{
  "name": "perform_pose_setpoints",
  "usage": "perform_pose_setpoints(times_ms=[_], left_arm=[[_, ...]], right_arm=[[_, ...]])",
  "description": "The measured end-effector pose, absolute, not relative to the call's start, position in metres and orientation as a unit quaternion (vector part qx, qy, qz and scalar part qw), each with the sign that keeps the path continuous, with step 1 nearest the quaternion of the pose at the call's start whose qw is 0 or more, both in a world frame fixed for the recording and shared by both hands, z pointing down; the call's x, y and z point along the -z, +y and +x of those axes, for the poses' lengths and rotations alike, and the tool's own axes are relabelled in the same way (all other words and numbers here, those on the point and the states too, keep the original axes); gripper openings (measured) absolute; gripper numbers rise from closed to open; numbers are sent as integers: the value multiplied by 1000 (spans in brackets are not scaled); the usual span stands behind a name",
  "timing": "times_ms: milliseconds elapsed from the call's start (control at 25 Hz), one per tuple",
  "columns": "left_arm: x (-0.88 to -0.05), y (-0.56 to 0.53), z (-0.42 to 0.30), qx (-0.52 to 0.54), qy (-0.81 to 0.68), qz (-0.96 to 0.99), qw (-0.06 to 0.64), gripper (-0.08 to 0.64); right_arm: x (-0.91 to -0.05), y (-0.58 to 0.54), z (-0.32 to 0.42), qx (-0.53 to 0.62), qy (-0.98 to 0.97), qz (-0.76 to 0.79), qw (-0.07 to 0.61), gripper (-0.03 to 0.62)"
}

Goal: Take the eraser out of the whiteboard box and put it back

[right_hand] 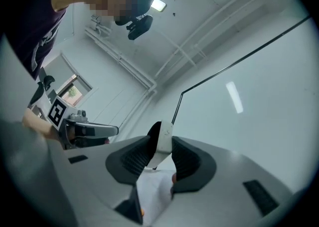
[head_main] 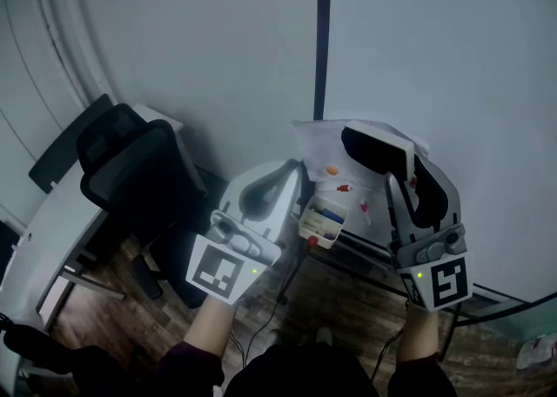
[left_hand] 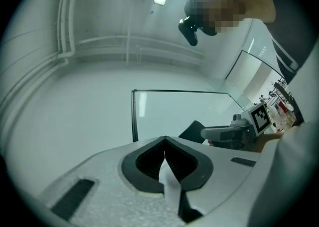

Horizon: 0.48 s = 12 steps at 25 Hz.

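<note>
My right gripper (head_main: 402,171) is shut on the eraser (head_main: 376,148), a white block with a black felt face, and holds it up in front of the whiteboard (head_main: 435,56). In the right gripper view the eraser (right_hand: 162,139) stands on edge between the dark pads. The whiteboard box (head_main: 319,223), a small open tray holding markers, hangs at the board's lower edge between the two grippers, below and left of the eraser. My left gripper (head_main: 292,172) is raised just left of the box. Its jaws meet at the tips with nothing between them (left_hand: 165,144).
A black office chair (head_main: 137,179) and a white table (head_main: 39,243) stand at the left. A dark vertical bar (head_main: 323,30) splits the board. A crumpled white sheet (head_main: 318,138) lies behind the eraser. Cables run over the wooden floor (head_main: 339,317).
</note>
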<state>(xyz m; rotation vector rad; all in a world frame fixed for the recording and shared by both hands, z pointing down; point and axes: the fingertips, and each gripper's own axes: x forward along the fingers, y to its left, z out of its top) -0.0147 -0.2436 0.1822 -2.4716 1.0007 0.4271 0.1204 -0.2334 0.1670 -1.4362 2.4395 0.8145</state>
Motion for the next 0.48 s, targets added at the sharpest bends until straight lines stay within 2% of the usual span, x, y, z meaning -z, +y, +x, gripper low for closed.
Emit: perform_pose_setpoints(times_ms=[480], left_arm=[[-191,-241,-18,-149,367,-894,212,5]], right_arm=[[-177,-233,120,-268,826,-486,98,118]])
